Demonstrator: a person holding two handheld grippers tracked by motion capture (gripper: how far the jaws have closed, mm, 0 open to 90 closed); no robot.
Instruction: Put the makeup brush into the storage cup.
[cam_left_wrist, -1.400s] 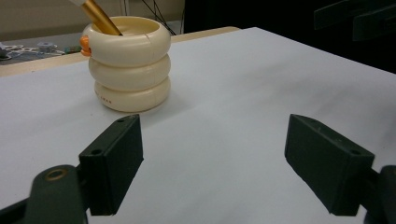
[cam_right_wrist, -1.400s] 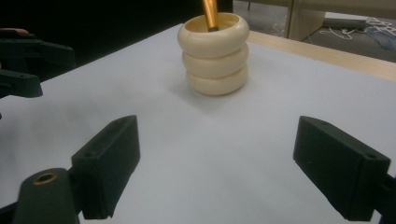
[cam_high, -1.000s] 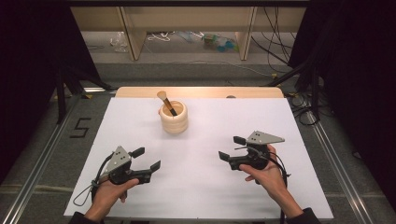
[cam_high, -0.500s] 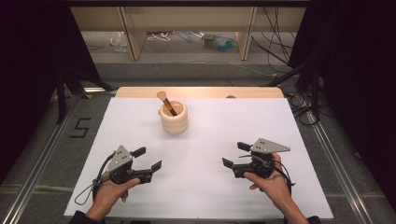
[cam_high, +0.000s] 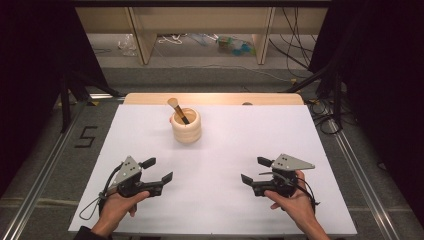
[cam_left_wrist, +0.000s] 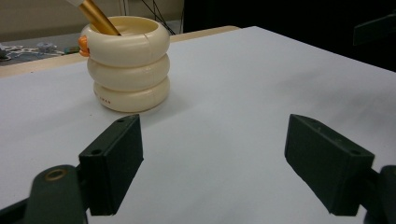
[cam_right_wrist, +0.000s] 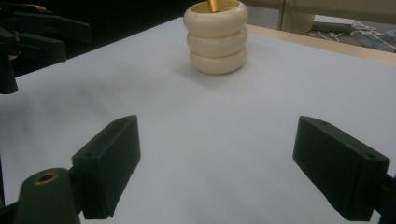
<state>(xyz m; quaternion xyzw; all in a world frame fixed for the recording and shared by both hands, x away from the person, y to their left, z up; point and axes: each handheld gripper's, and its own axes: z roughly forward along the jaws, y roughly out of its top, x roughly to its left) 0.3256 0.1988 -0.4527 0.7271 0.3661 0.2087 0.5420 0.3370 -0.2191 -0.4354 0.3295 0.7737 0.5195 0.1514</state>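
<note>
Room lies open across the white table (cam_high: 250, 145): the cream ribbed cup (cam_high: 186, 125) stands upright toward the far edge, left of the middle, with a gold-handled brush (cam_high: 178, 110) leaning in it. The left gripper (cam_high: 157, 170) and the right gripper (cam_high: 255, 170) rest near the near edge, well apart from each other and from the cup, each with jaws spread wide and holding nothing. Bare sheet runs between both grippers and the cup. Cables (cam_high: 300, 60) lie on the floor beyond the table.
</note>
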